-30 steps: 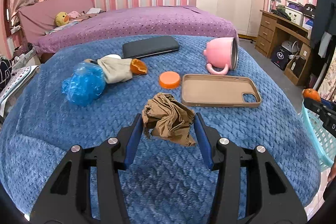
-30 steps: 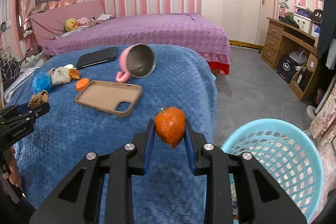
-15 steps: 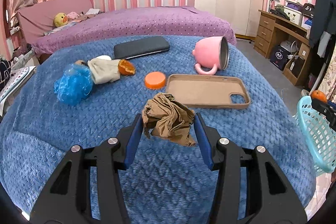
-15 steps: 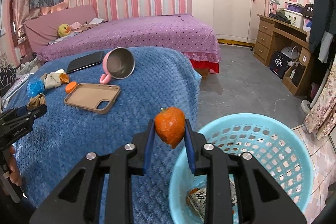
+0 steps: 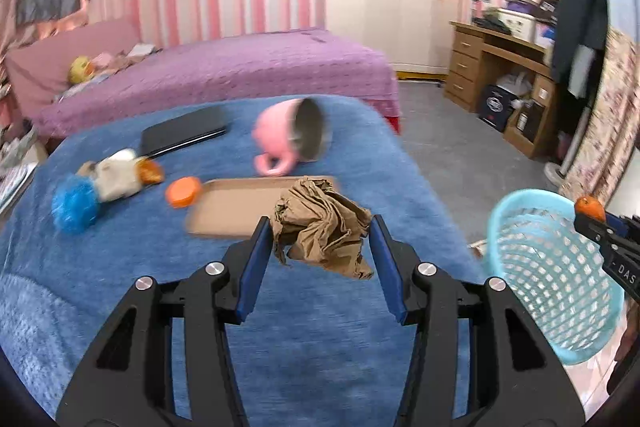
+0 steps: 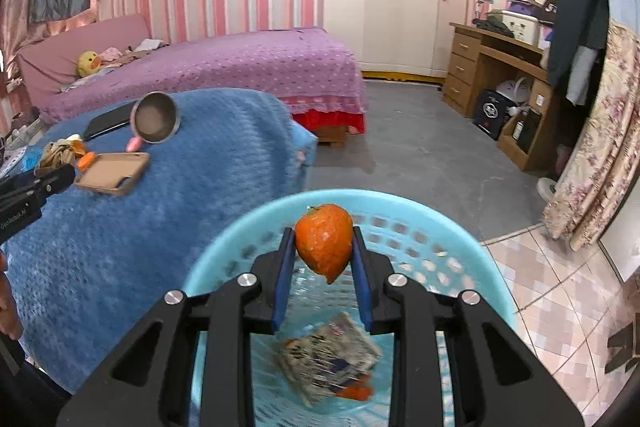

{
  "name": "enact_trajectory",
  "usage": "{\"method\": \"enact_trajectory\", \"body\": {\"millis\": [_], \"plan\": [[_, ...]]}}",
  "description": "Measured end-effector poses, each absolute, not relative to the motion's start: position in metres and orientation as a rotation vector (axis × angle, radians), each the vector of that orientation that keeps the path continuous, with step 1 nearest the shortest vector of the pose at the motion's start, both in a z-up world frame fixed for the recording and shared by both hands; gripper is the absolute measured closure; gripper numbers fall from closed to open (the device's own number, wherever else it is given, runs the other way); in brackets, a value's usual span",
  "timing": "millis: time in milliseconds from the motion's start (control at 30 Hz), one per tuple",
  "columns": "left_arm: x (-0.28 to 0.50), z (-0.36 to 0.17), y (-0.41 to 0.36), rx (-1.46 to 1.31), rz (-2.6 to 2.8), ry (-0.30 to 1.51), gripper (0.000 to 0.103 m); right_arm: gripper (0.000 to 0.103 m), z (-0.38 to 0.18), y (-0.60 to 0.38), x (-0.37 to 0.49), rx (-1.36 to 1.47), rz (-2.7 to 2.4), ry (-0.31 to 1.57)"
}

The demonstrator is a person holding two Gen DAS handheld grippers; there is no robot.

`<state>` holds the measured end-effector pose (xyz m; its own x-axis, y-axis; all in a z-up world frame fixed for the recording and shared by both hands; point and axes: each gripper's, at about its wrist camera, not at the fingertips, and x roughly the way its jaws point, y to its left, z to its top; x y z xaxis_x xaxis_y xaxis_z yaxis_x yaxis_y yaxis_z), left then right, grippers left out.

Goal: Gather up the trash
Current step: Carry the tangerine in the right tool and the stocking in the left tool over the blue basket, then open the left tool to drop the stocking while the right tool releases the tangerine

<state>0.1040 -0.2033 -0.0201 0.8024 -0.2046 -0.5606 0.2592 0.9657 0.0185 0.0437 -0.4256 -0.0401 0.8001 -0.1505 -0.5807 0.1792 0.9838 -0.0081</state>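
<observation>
My left gripper (image 5: 320, 241) is shut on a crumpled brown paper (image 5: 322, 225) and holds it above the blue blanket (image 5: 304, 327). My right gripper (image 6: 323, 251) is shut on an orange peel (image 6: 324, 241) and holds it over the light blue basket (image 6: 472, 267), which has a printed wrapper (image 6: 328, 357) inside. In the left wrist view the basket (image 5: 556, 267) stands to the right, with the right gripper and peel (image 5: 589, 207) above its far rim. A blue plastic wad (image 5: 74, 203), a beige rag with orange peel (image 5: 120, 173) and an orange lid (image 5: 183, 191) lie on the blanket.
A tan phone case (image 5: 240, 205), a tipped pink mug (image 5: 292, 137) and a black phone (image 5: 184, 135) lie on the blanket. A purple bed (image 6: 240, 67) is behind. A wooden desk (image 6: 504, 67) and a floral curtain (image 6: 596, 147) stand to the right of the grey floor.
Both grippers have swung right. The right one now holds the peel over the basket instead of at its edge. The left one carried the brown paper toward the basket.
</observation>
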Motion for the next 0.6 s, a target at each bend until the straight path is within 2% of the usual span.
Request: {"method": "enact_trajectory", "body": {"millis": [300, 600], "plan": [[0.077, -0.031, -0.304, 0.150, -0.393, 0.610, 0.054, 0.075, -0.053, -0.480, 0.028, 0.046, -0.257, 0.639], [0.062, -0.043, -0.355, 0.165, -0.450, 0.655, 0.054, 0.075, -0.054, -0.507, 0.018, 0.120, -0.296, 0.611]]}}
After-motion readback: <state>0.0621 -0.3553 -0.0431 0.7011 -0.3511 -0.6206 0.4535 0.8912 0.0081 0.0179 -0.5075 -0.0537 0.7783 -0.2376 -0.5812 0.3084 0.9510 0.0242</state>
